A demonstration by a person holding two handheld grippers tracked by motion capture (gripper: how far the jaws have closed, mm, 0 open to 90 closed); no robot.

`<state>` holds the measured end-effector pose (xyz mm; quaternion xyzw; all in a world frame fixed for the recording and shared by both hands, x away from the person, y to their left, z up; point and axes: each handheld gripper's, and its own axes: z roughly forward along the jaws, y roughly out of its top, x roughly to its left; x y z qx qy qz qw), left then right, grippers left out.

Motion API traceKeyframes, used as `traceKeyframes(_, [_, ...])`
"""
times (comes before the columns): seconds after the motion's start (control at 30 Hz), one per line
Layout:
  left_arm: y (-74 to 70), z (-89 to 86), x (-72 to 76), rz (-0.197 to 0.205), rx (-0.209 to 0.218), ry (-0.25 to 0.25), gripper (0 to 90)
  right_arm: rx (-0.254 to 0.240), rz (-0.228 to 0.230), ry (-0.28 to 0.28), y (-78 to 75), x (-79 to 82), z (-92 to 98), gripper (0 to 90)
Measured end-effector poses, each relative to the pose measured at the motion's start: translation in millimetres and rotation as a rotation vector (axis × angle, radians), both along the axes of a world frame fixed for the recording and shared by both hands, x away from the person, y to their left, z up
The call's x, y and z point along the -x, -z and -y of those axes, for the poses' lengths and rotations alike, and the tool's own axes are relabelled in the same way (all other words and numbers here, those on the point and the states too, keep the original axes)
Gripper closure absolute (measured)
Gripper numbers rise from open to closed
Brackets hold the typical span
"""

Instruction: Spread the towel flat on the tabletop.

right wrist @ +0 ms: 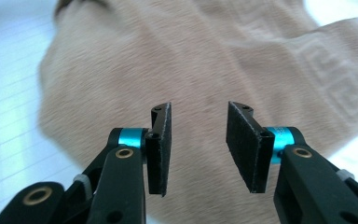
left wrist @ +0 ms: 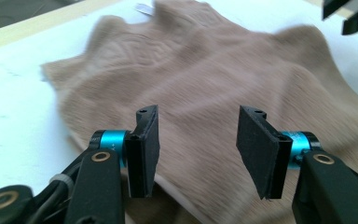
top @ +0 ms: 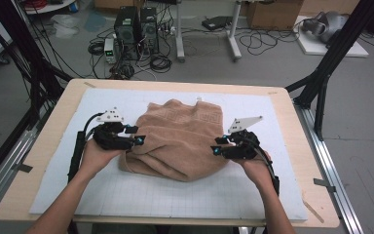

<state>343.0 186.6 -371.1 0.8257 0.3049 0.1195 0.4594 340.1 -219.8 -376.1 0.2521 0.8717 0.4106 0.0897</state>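
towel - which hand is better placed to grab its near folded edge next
Left, marginally. In the high view the left gripper sits right at the towel, close to its near-left folded edge, fingers open. The right gripper, also open, sits at the right edge, about as near, so either could start.

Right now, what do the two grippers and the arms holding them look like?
Both are black handheld tools. The left gripper and right gripper each carry a grey three-cornered plate on top and trail a black cable along the forearm. Up close, each has two flat black rectangular pads on turquoise metal collars, with brass-coloured rivets in the black linkage. The forearms are bare, no sleeves.
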Motion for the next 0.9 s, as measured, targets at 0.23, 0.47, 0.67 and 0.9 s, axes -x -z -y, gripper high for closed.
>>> traceKeyframes(0.23, [21.3, 8.6, 11.2, -0.033, -0.104, 0.059, 43.7, 0.001, -0.058, -0.089, 28.1, 24.1, -10.1, 49.5])
traceKeyframes(0.47, [29.4, 16.2, -0.8, -0.033, -0.139, 0.044, 79.8, 0.078, -0.110, -0.132, 57.1, 18.6, -29.1, 65.3])
traceKeyframes(0.67, [22.9, 17.0, -10.6, -0.014, -0.121, -0.001, 84.0, 0.106, -0.075, -0.163, 45.0, 11.0, -32.4, 82.8])
traceKeyframes(0.9, [1.1, 13.6, -46.6, 0.025, -0.031, -0.137, 84.5, 0.042, 0.014, -0.025, -6.5, -14.7, -6.0, 82.9])
